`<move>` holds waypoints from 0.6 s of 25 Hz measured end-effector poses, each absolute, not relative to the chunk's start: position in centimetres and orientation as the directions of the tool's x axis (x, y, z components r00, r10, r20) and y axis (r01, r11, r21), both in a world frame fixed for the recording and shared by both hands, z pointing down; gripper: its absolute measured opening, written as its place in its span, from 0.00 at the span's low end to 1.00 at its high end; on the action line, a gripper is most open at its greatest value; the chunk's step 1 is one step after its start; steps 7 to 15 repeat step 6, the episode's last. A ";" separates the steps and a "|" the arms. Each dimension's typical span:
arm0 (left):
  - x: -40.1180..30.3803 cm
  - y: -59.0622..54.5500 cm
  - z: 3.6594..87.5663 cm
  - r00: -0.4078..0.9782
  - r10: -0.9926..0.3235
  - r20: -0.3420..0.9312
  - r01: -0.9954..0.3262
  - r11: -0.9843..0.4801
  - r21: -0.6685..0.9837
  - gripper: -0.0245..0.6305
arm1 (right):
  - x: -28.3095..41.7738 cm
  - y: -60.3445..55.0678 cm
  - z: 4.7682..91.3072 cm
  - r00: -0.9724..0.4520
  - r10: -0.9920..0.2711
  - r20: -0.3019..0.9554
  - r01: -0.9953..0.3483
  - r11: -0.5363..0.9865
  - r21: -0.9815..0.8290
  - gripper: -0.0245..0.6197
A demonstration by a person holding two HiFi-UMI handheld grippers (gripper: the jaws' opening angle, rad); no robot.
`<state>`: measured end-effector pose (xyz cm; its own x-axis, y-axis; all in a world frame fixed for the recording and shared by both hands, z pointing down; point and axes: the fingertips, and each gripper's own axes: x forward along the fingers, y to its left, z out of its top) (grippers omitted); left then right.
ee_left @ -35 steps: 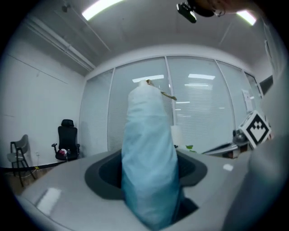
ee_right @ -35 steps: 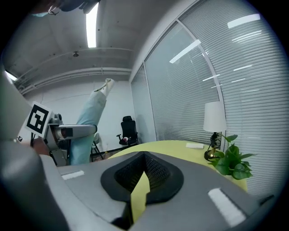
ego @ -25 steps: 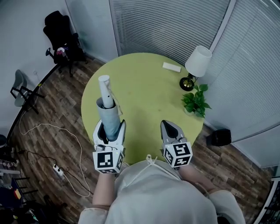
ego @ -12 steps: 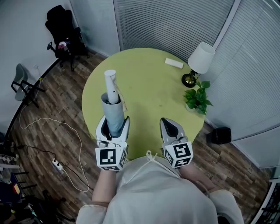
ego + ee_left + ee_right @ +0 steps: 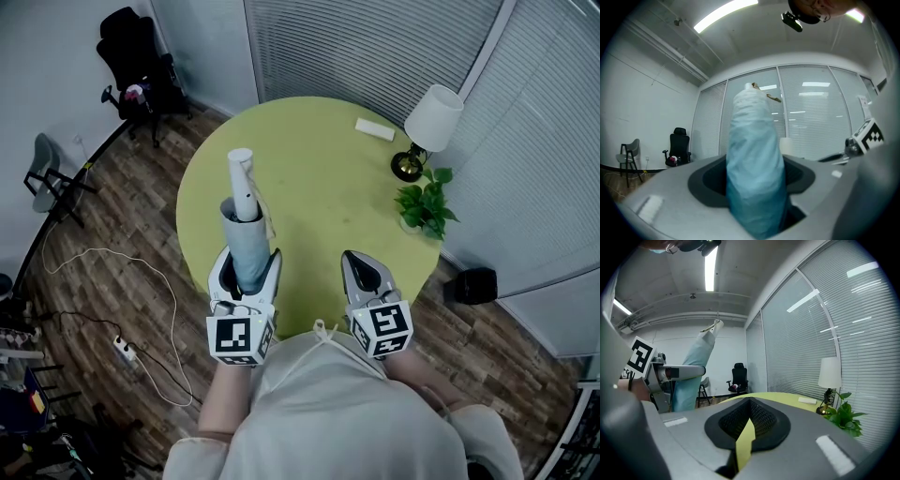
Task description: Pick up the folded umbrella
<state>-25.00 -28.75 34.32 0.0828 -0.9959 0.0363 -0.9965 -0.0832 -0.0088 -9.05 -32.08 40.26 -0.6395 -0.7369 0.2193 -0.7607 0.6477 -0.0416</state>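
Note:
The folded umbrella (image 5: 247, 242), light blue with a white handle at its top, stands upright above the near left part of the round yellow-green table (image 5: 319, 178). My left gripper (image 5: 248, 260) is shut on its lower end, and the blue fabric (image 5: 754, 173) fills the space between the jaws in the left gripper view. My right gripper (image 5: 362, 264) hovers over the table's near edge, shut with nothing in it. In the right gripper view its jaws (image 5: 747, 427) meet over the table, and the umbrella (image 5: 691, 376) shows at the left in the left gripper (image 5: 670, 373).
A white-shaded lamp (image 5: 431, 122), a small green plant (image 5: 424, 208) and a flat white object (image 5: 374, 129) sit at the table's far right. A black office chair (image 5: 141, 80), a grey chair (image 5: 47, 187), floor cables with a power strip (image 5: 125, 352) and a black bin (image 5: 473, 286) surround the table.
The umbrella stays upright in the left gripper. Both grippers have hardly moved; only the head view has shifted slightly.

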 end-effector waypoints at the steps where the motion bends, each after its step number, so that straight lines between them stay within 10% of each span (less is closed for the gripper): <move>1: -25.0 -28.7 34.4 0.085 -0.996 0.039 -0.996 -0.085 -0.008 0.50 | -9.1 -32.0 40.3 -0.638 -0.737 0.223 -0.762 0.646 -0.043 0.04; 15: -25.1 -28.5 34.8 0.091 -0.995 0.050 -0.996 -0.091 0.003 0.50 | -9.7 -31.8 40.7 -0.639 -0.734 0.231 -0.762 0.645 -0.060 0.04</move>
